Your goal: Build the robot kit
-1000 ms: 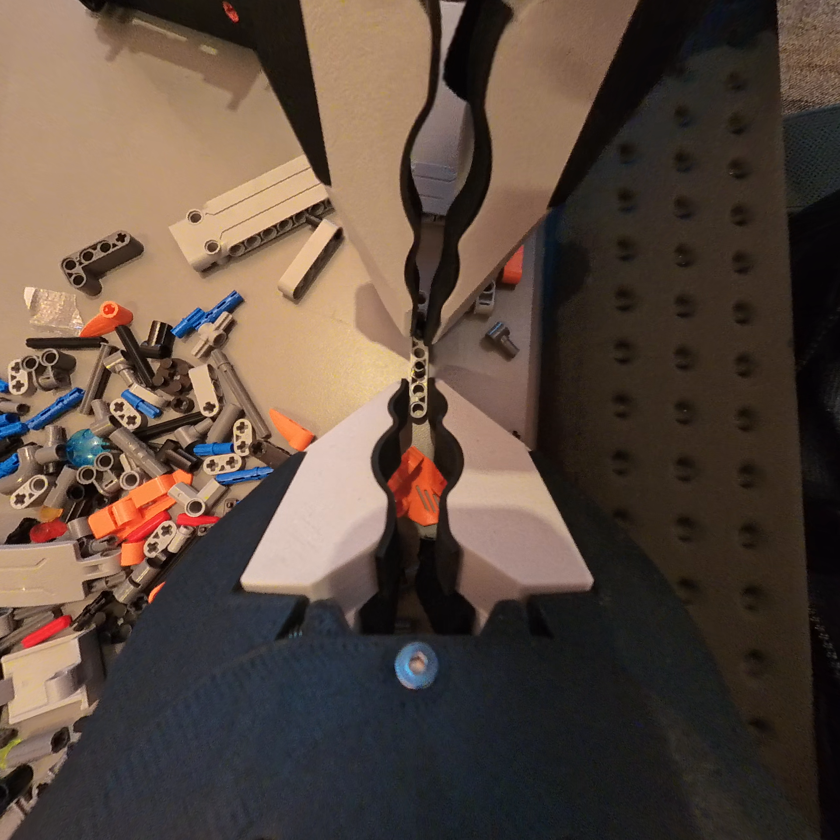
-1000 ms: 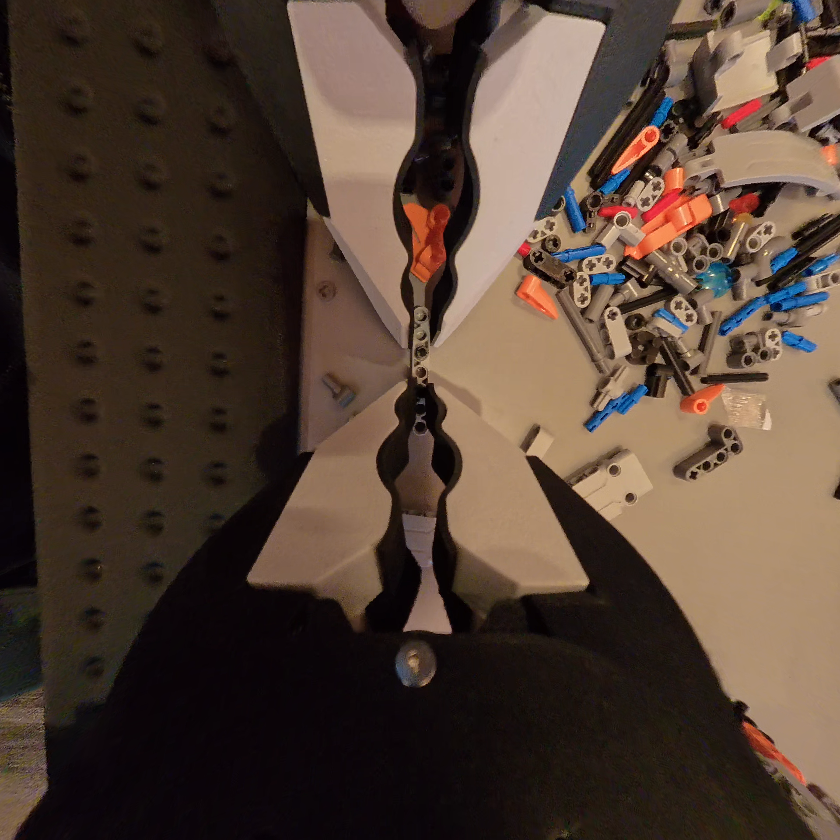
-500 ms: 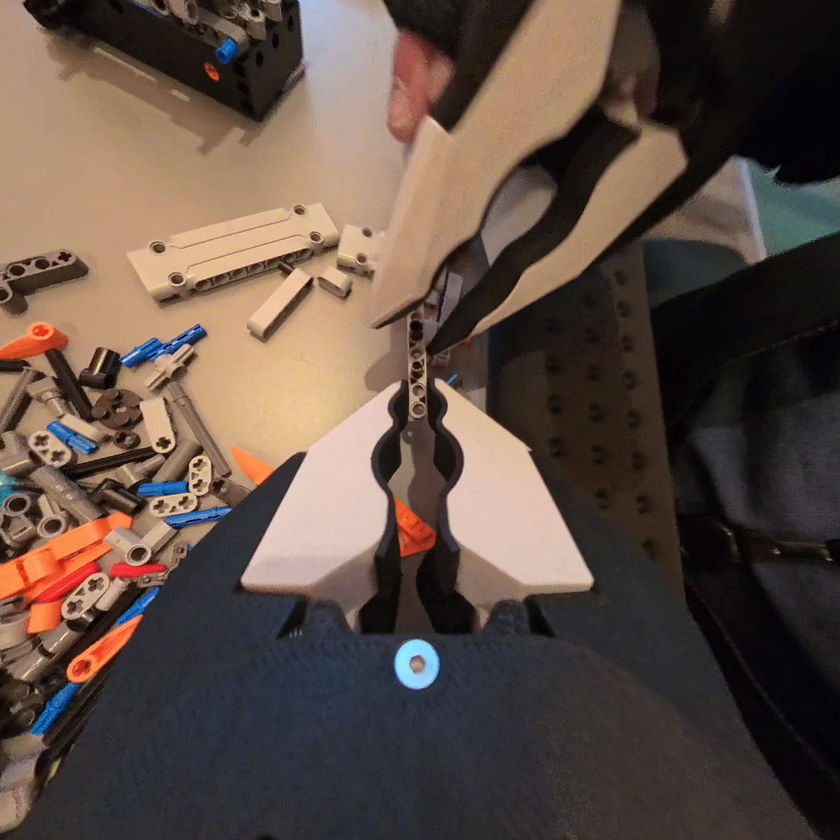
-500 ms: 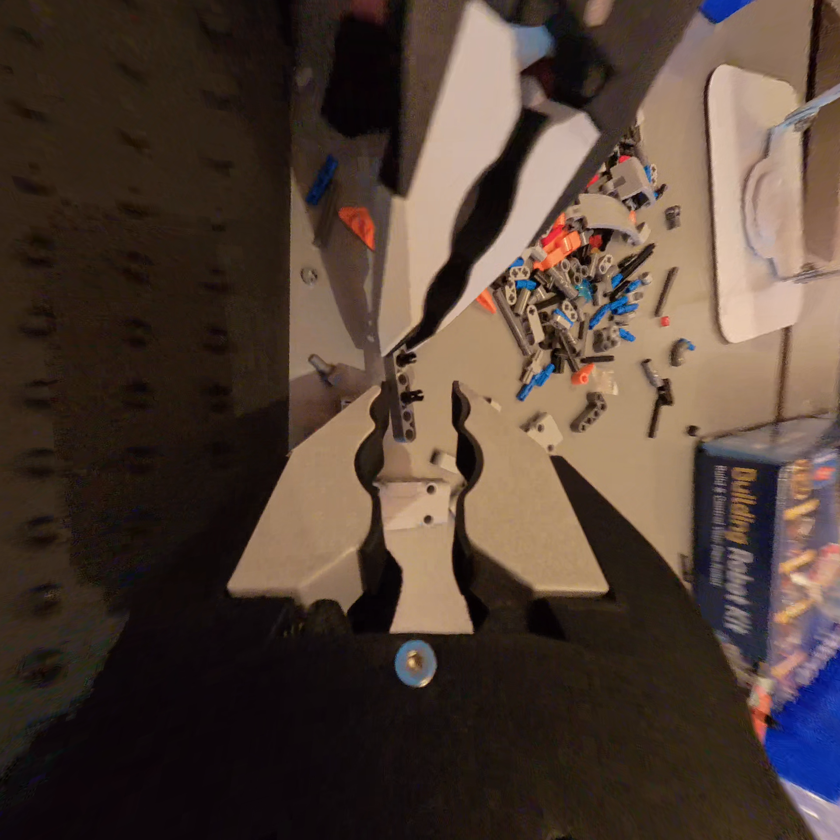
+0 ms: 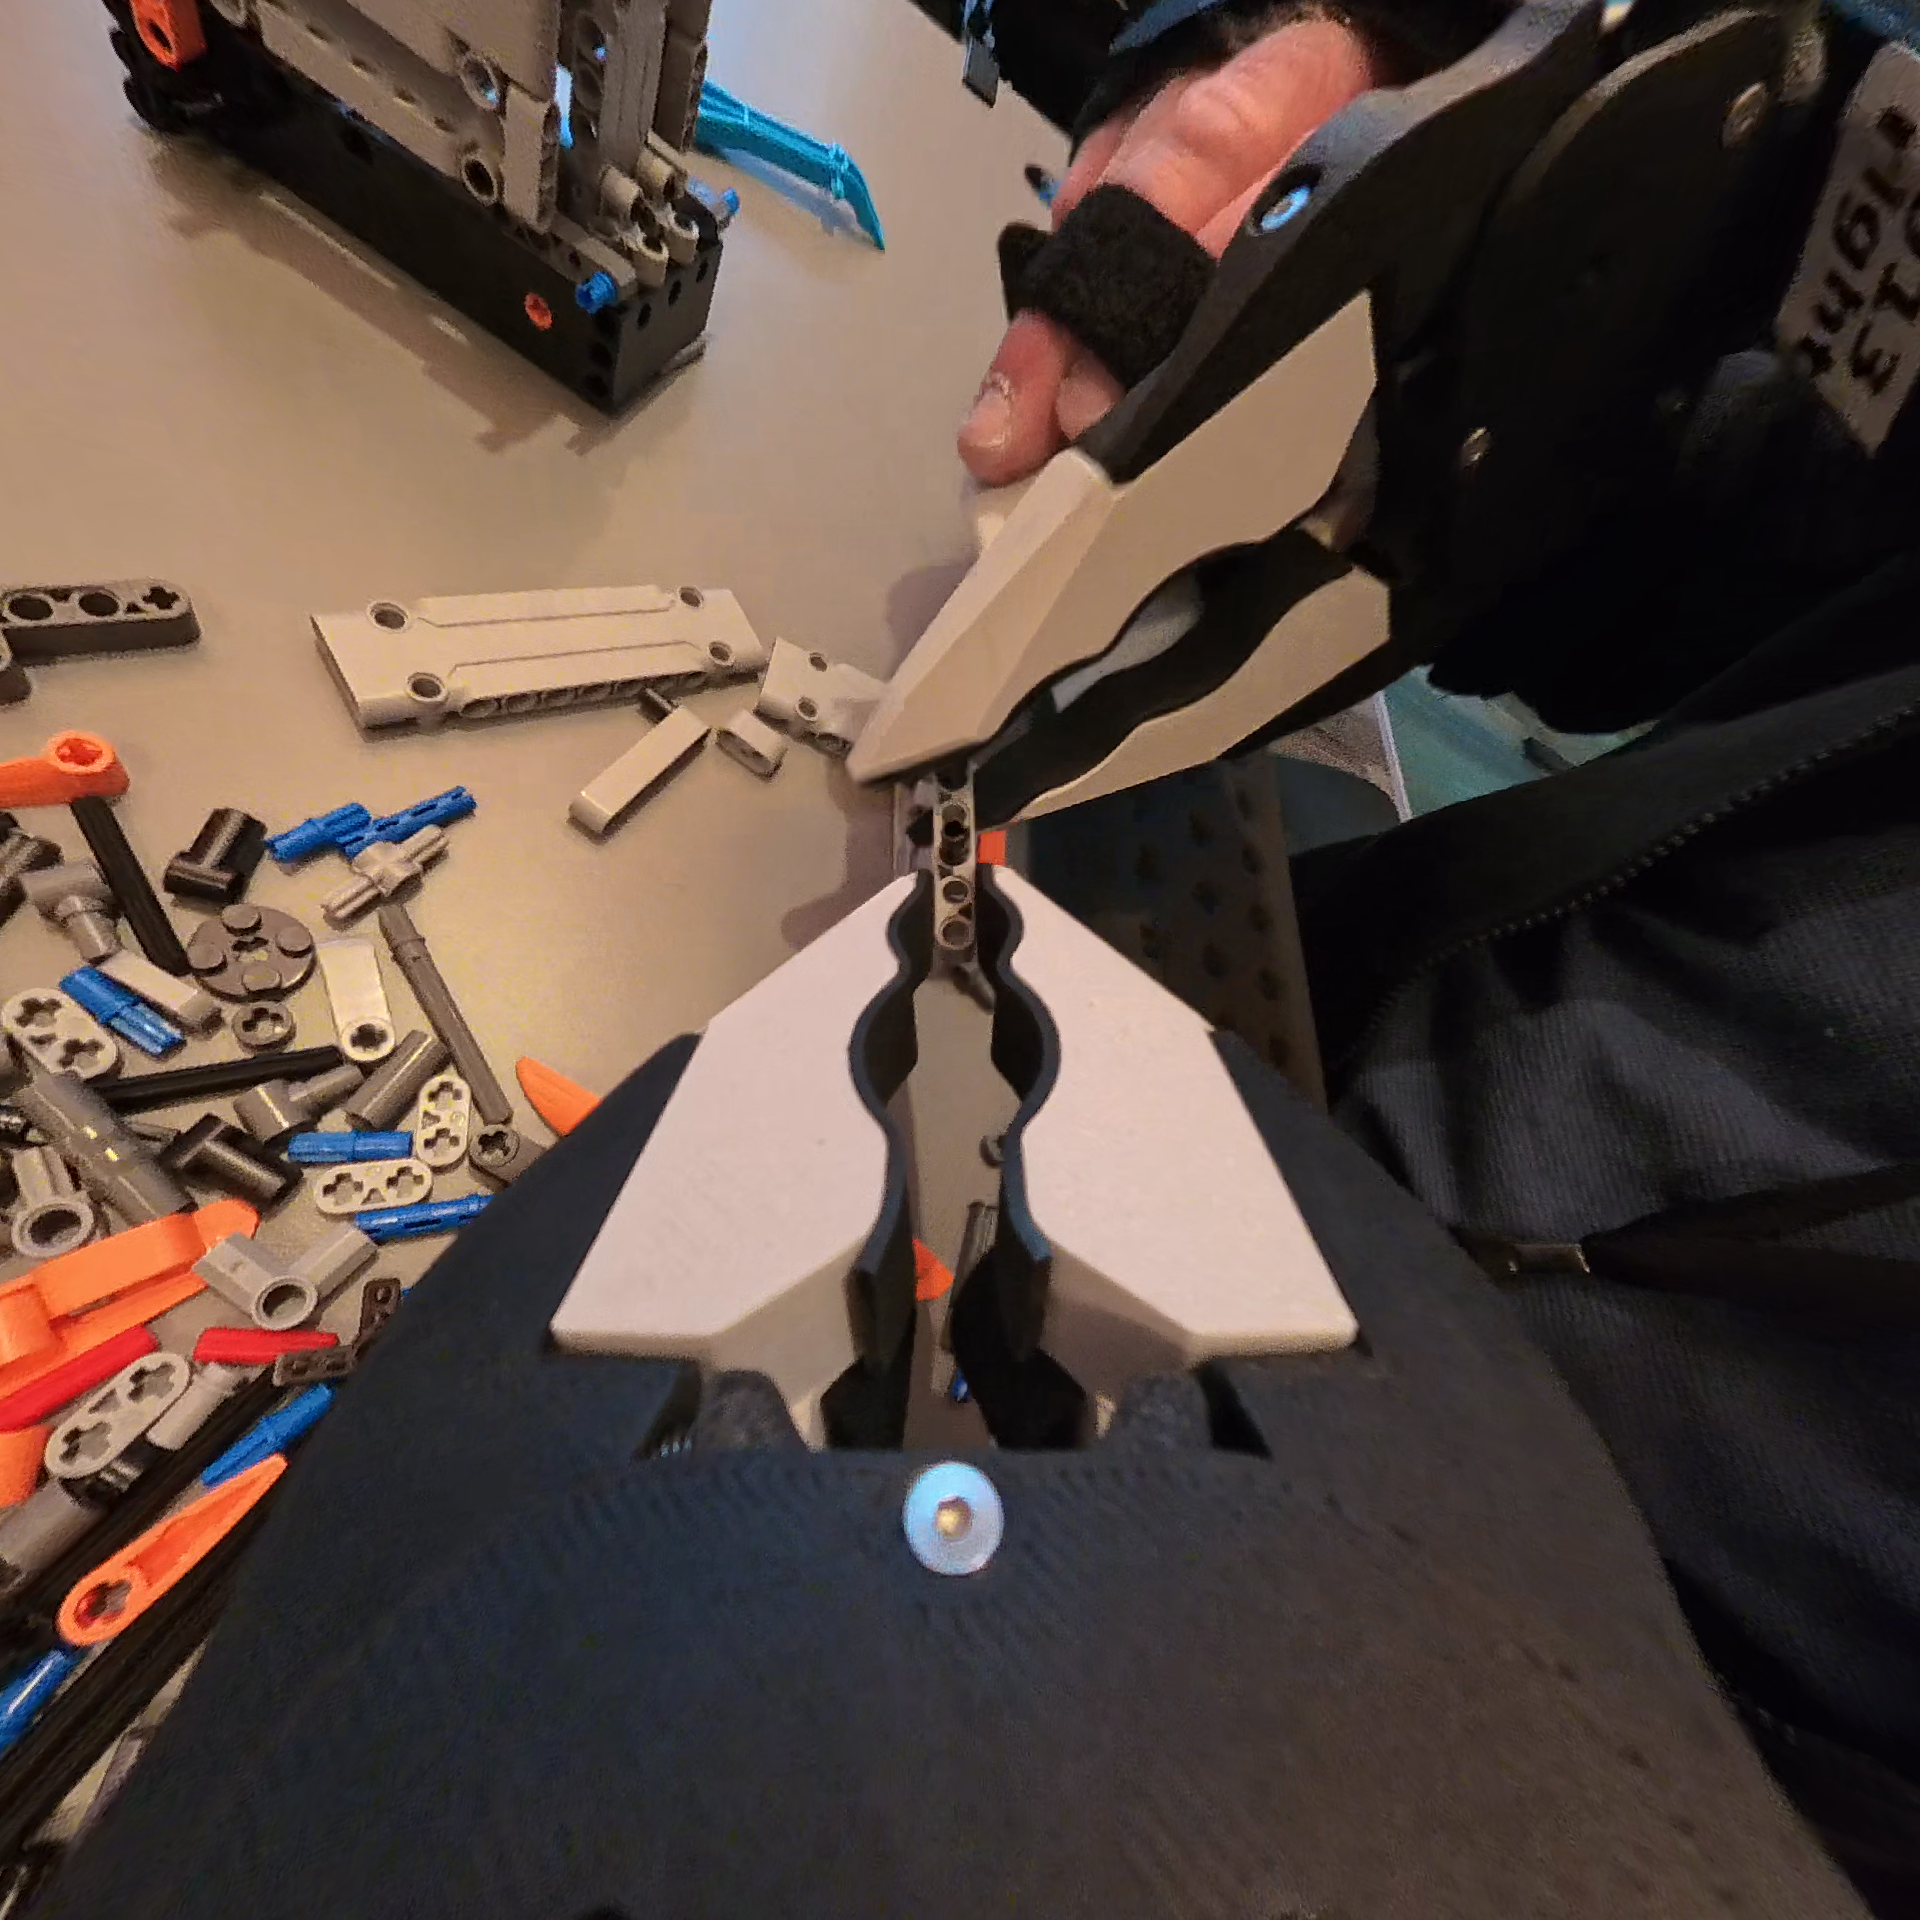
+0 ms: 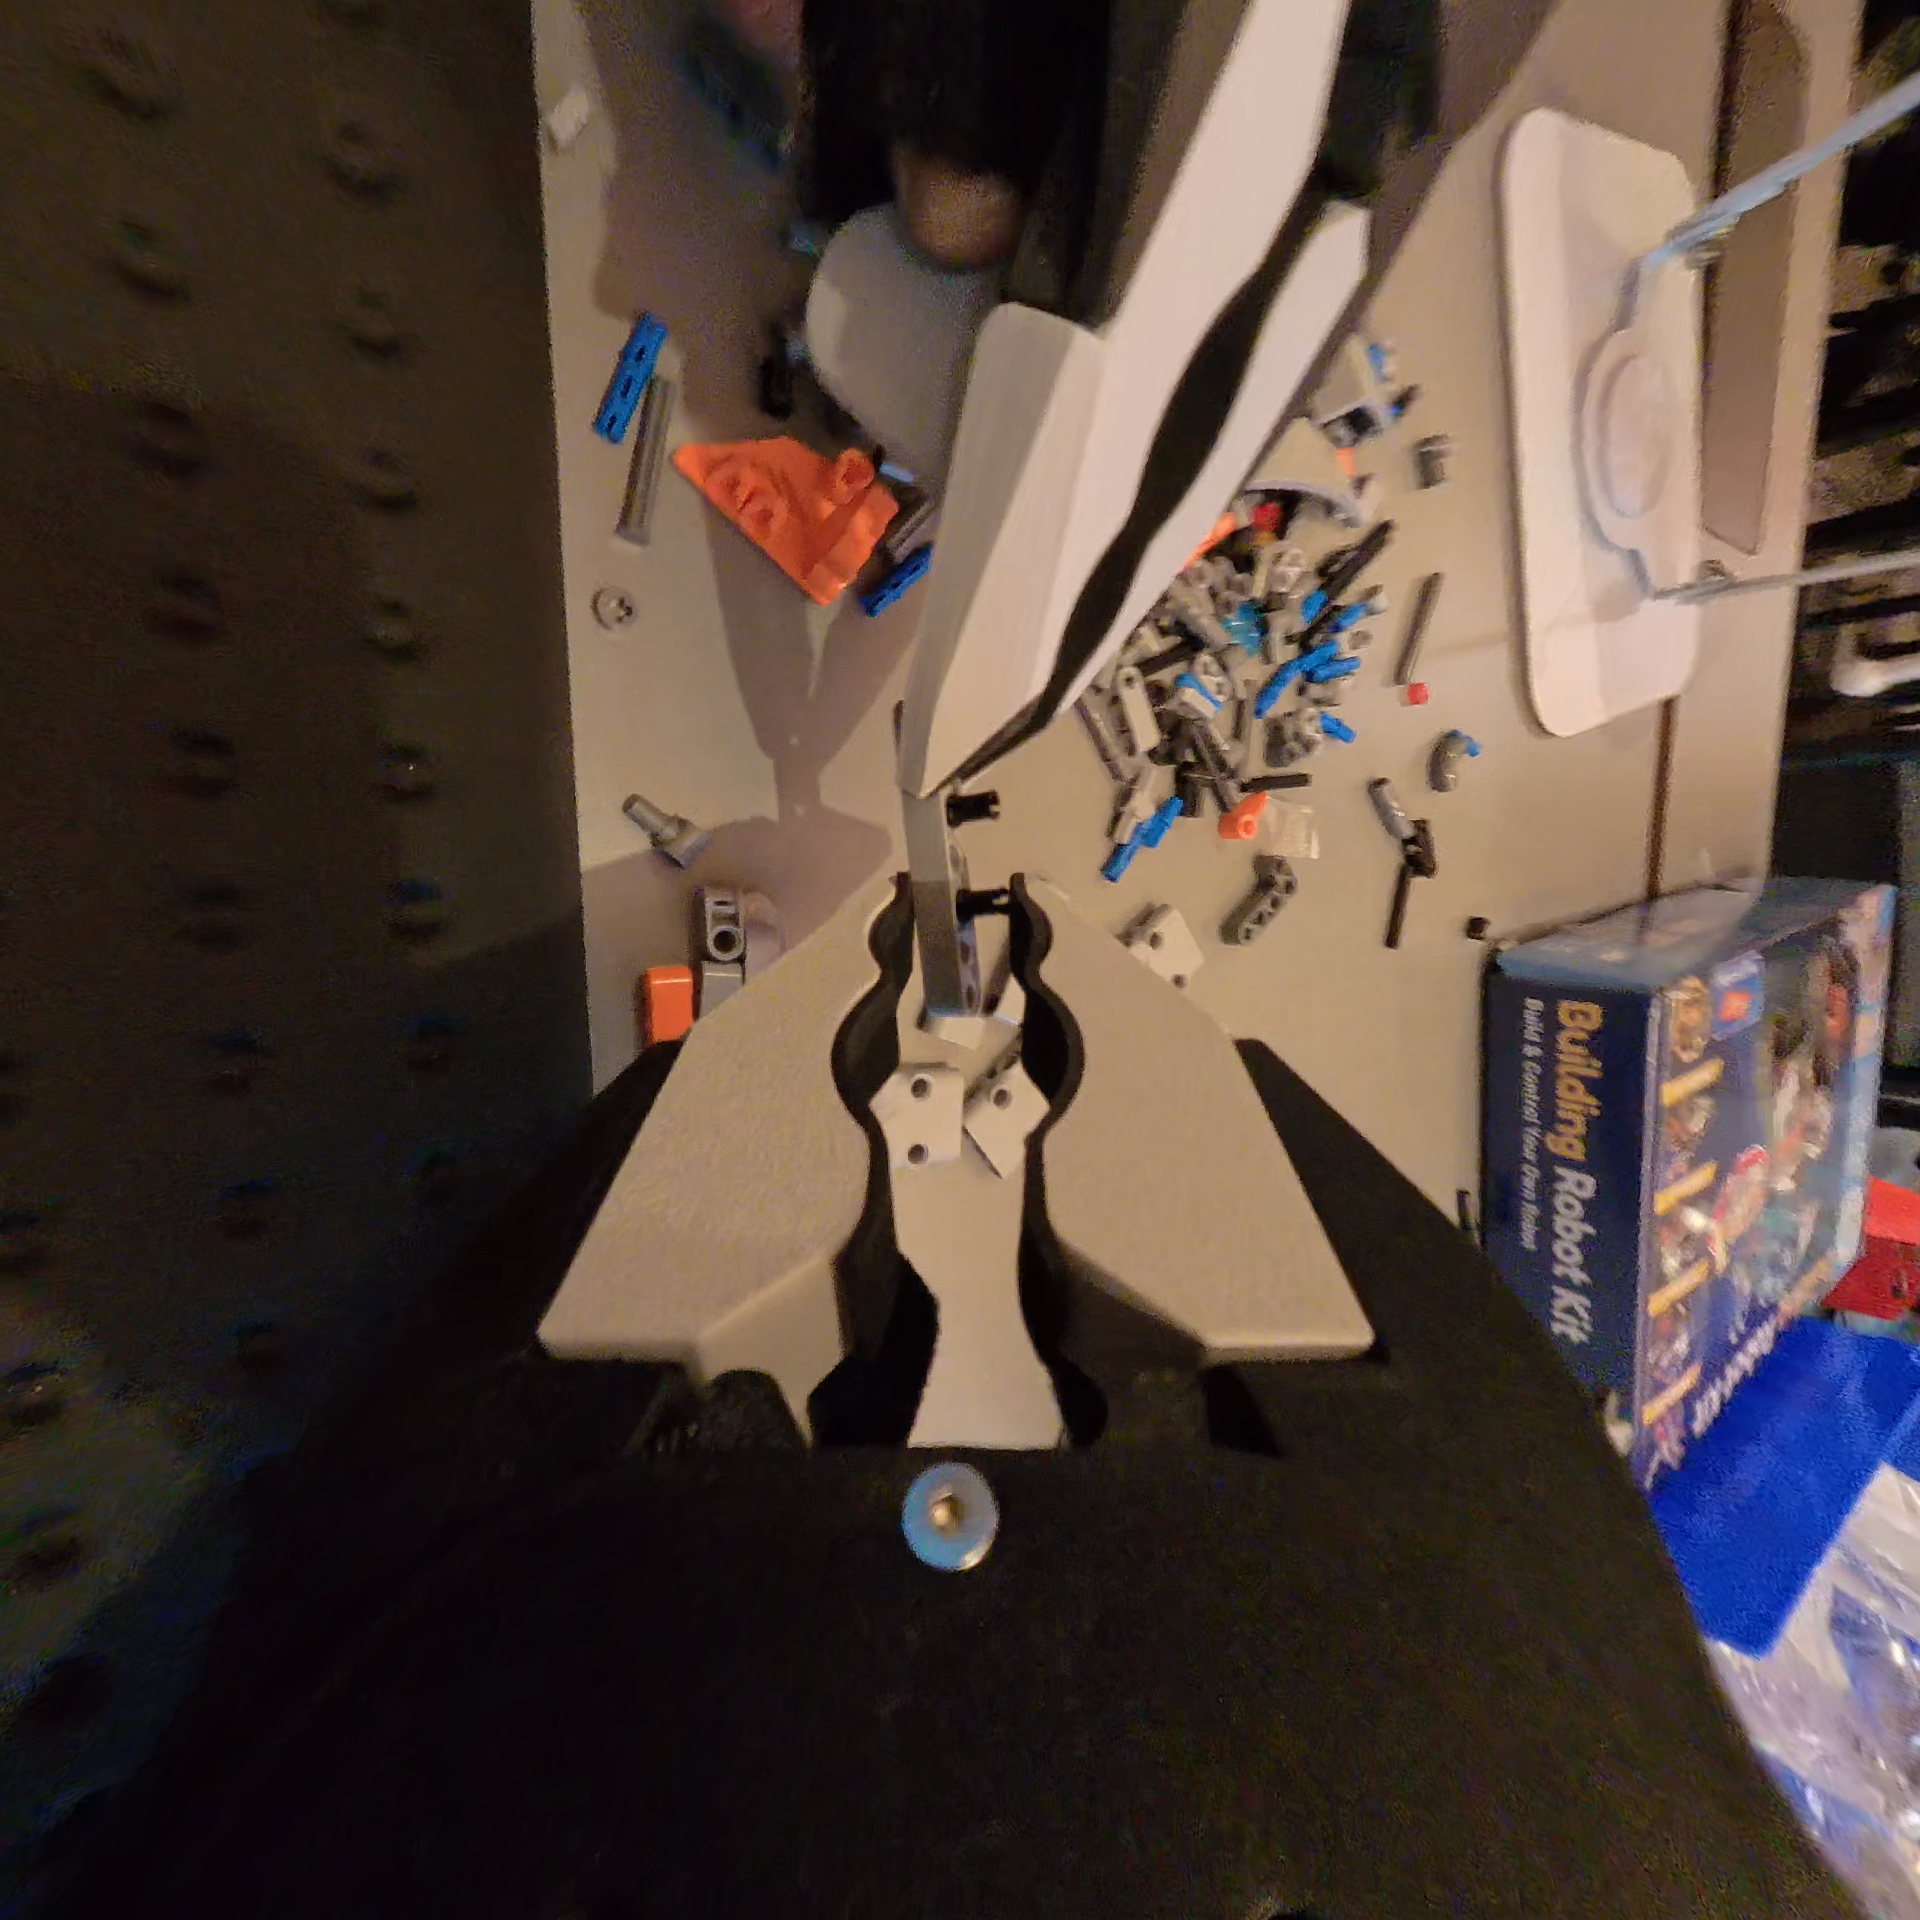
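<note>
My left gripper (image 5: 951, 896) is shut on a thin grey beam with holes (image 5: 953, 883), held upright above the table's edge. In the right wrist view it comes down from above onto the beam (image 6: 940, 935). My right gripper (image 6: 961, 891) has its jaws a little apart around the beam's other end. A black pin (image 6: 987, 900) sticks out of the beam toward one pad. A second black pin (image 6: 971, 802) sits higher on the beam. In the left wrist view the right gripper (image 5: 930, 784) reaches in from the upper right, held by a hand (image 5: 1143, 208).
A pile of grey, black, blue and orange parts (image 5: 208, 1091) lies left, with a long grey panel (image 5: 540, 655) and a black-and-grey built model (image 5: 416, 156) beyond. A dark perforated board (image 6: 260, 623) borders the table. An orange panel (image 6: 790, 509), blue box (image 6: 1683, 1122) and white tray (image 6: 1600, 416) lie around. My left and right fingertips are right by each other.
My right gripper let go of the beam, turned and now stands with jaws apart around its end. Both grippers lifted and tilted. My left gripper kept its grip on the beam.
</note>
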Demonstrator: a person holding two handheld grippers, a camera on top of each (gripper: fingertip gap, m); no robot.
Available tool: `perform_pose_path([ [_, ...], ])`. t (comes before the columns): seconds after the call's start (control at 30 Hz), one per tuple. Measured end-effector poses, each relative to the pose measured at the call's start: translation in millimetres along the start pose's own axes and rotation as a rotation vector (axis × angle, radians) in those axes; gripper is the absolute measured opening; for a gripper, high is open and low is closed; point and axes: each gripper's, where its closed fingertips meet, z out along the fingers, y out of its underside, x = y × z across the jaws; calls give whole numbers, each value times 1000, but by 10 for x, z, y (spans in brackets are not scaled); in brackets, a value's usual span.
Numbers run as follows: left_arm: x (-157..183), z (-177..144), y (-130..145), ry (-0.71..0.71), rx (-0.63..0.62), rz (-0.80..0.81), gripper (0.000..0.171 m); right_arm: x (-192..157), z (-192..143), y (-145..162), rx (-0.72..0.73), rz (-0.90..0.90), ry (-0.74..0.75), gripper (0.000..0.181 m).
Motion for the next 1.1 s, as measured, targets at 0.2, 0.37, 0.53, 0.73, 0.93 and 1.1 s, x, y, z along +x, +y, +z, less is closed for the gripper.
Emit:
perform_pose_path([
  [0.2,195,119,-48,-36,-109,165,5,-151,-188,71,-25,70,7,14],
  [0.37,311,236,-226,-23,-128,250,5,-149,-386,176,31,251,-17,14],
  [0.53,410,269,-507,-24,-100,338,6,-54,-616,202,206,499,-56,14],
  [0.73,423,220,-891,6,82,320,26,236,-946,201,542,844,-78,14],
  [0.93,531,407,-994,52,195,286,28,510,-1236,116,988,1120,-131,13],
  [1.1,569,551,-1106,16,269,265,27,615,-1328,108,1173,1210,-117,13],
])
